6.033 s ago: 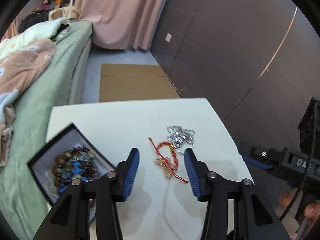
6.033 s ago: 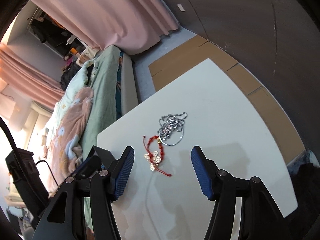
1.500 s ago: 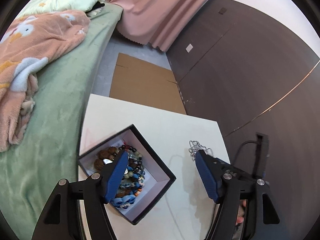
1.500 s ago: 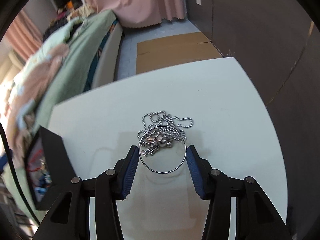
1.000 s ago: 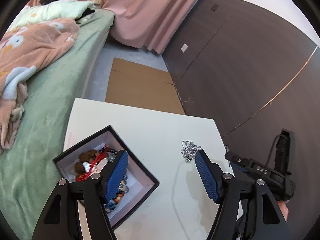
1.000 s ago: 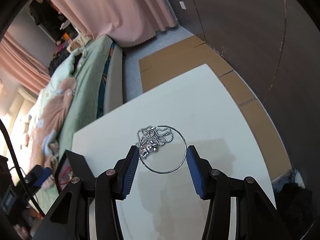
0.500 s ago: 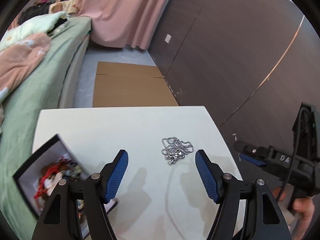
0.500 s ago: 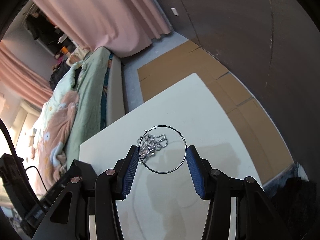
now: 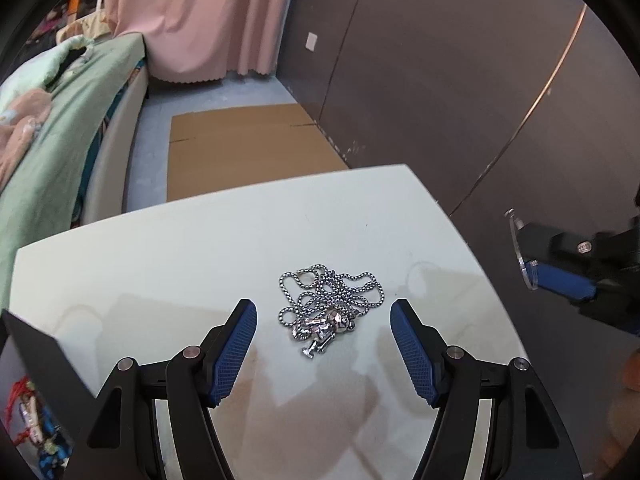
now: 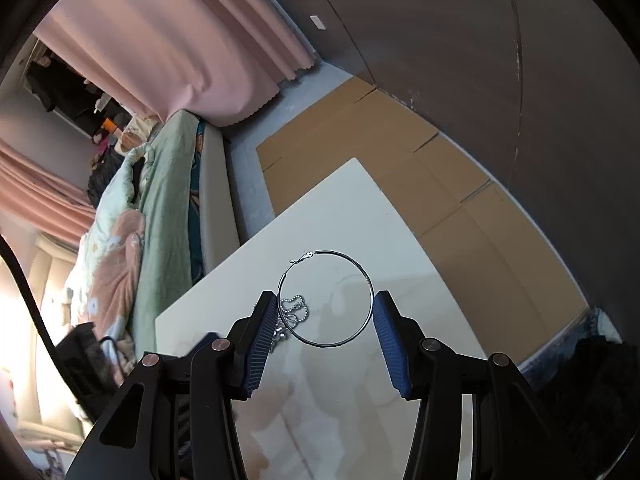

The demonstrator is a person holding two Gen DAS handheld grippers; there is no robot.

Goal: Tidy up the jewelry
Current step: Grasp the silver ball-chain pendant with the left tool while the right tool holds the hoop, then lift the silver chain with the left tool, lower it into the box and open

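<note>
Right tool grips thin silver wire hoop across its width; light, springy, bends easily. Left tool open over limp silver ball-chain necklace on white worktop; pinch bunched pendant.

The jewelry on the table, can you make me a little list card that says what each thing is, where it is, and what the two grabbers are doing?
table: white top
chain necklace: silver, piled loose on the table, lying ahead between the open fingers of the left gripper, not touched
hoop: thin silver ring, lifted above the table
right gripper: pads pressed on both sides of the hoop
left gripper: open, empty
jewelry box: dark box at the left edge, red and blue beads inside
</note>
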